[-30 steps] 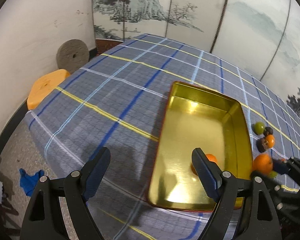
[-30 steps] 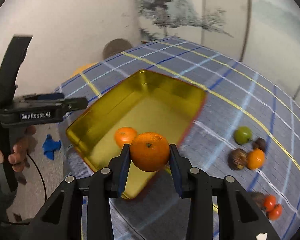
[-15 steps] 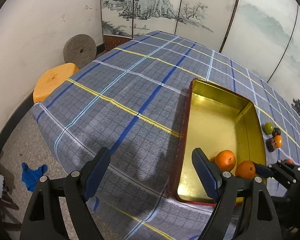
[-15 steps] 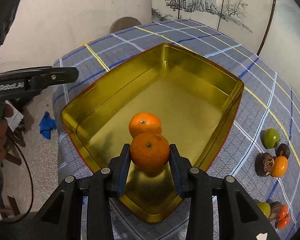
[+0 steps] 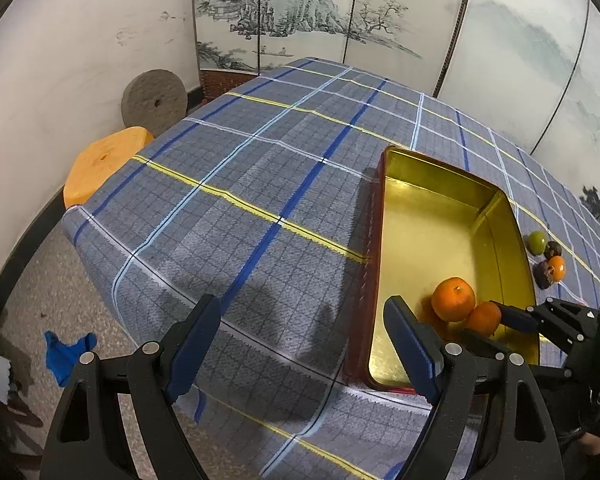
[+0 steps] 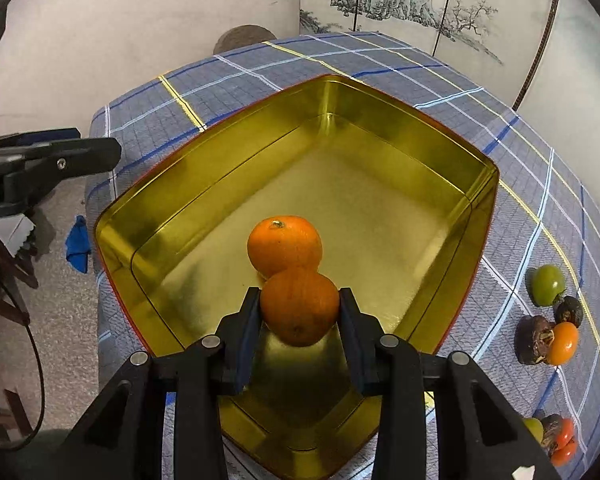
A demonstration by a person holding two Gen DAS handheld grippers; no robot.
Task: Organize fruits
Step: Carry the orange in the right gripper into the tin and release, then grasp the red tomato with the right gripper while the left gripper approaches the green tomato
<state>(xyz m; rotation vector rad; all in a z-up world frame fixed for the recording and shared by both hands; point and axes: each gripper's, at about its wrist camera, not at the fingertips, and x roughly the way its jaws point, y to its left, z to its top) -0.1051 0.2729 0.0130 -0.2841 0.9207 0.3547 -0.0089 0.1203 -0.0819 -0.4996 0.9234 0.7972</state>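
- Right hand-held gripper [image 6: 299, 310], gripping an orange [image 6: 299, 305], had dropped into the tin [image 6: 476, 176], touching the orange [image 6: 285, 245] there.
- Release due next.
- Left hand-held gripper [image 5: 304, 350] stayed open, beside the tin.

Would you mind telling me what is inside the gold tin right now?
Inside the gold tin lies one orange; the right gripper holds a second orange against it. The floor beneath them is hidden.
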